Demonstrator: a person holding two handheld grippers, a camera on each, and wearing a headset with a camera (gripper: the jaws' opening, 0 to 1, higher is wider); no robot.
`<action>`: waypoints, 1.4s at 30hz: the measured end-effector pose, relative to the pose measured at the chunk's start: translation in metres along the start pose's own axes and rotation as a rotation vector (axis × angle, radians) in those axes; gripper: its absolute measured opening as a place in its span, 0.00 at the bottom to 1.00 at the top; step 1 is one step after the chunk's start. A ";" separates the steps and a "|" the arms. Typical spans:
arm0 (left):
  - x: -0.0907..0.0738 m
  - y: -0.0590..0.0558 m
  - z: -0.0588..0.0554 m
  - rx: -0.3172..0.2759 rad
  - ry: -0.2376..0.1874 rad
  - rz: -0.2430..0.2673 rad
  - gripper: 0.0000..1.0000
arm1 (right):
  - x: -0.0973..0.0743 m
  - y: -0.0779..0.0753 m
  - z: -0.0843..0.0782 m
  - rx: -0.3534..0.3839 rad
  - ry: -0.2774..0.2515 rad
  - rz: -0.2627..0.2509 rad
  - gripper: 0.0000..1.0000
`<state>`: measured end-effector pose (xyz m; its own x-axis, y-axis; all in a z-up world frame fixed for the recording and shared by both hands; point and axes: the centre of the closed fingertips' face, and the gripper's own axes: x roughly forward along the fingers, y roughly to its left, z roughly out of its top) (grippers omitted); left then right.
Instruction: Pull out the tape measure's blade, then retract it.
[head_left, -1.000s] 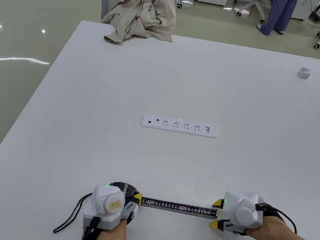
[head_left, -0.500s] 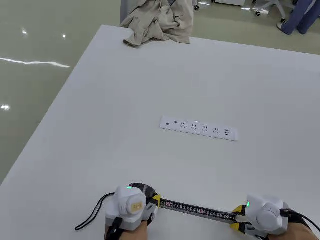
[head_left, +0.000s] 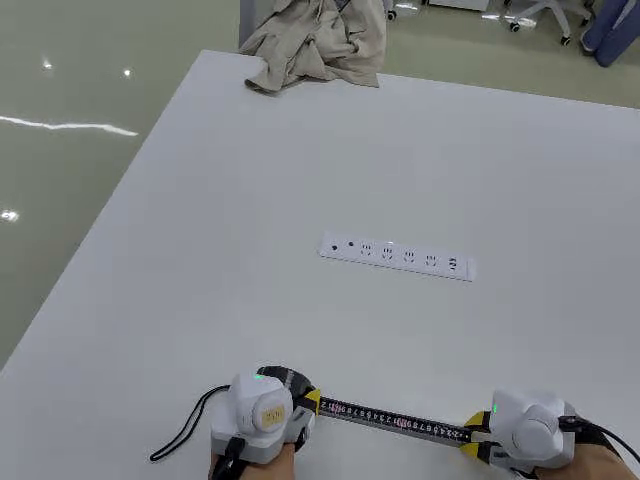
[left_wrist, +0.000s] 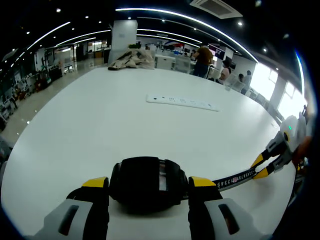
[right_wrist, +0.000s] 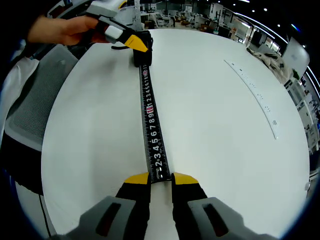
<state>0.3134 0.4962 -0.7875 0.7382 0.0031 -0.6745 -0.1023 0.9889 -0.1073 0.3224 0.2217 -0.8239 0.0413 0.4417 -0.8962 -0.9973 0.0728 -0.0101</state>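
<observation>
The black tape measure case (left_wrist: 147, 182) sits on the white table near its front edge, and my left gripper (left_wrist: 148, 183) is shut on its sides. In the head view the case (head_left: 290, 382) lies at the bottom left under the left gripper (head_left: 300, 410). The dark blade (right_wrist: 152, 131) with white numerals is drawn out flat across the table to the right (head_left: 395, 420). My right gripper (right_wrist: 161, 178) is shut on the blade's end, at the bottom right of the head view (head_left: 474, 435). A black wrist strap (head_left: 185, 435) trails left from the case.
A white power strip (head_left: 396, 256) lies in the middle of the white table (head_left: 300, 180). A beige crumpled cloth (head_left: 318, 42) rests at the table's far edge. The table's left edge drops to a glossy floor. People and office chairs stand in the far background.
Between one second and half a second ago the head camera shifted left. The blade's drawn-out length looks about the same, and both grippers keep their hold.
</observation>
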 end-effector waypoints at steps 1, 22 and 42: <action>-0.001 0.000 0.001 0.001 -0.001 -0.001 0.61 | 0.000 0.000 0.000 0.000 0.000 -0.001 0.16; -0.002 0.000 0.002 0.031 -0.047 -0.007 0.58 | 0.000 0.001 0.005 -0.061 -0.036 -0.059 0.14; -0.001 0.001 0.001 0.027 -0.041 -0.010 0.58 | 0.010 0.003 0.024 0.006 -0.051 0.000 0.13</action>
<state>0.3135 0.4969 -0.7866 0.7658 -0.0015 -0.6431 -0.0768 0.9926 -0.0938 0.3211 0.2476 -0.8228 0.0441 0.4863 -0.8727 -0.9969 0.0780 -0.0068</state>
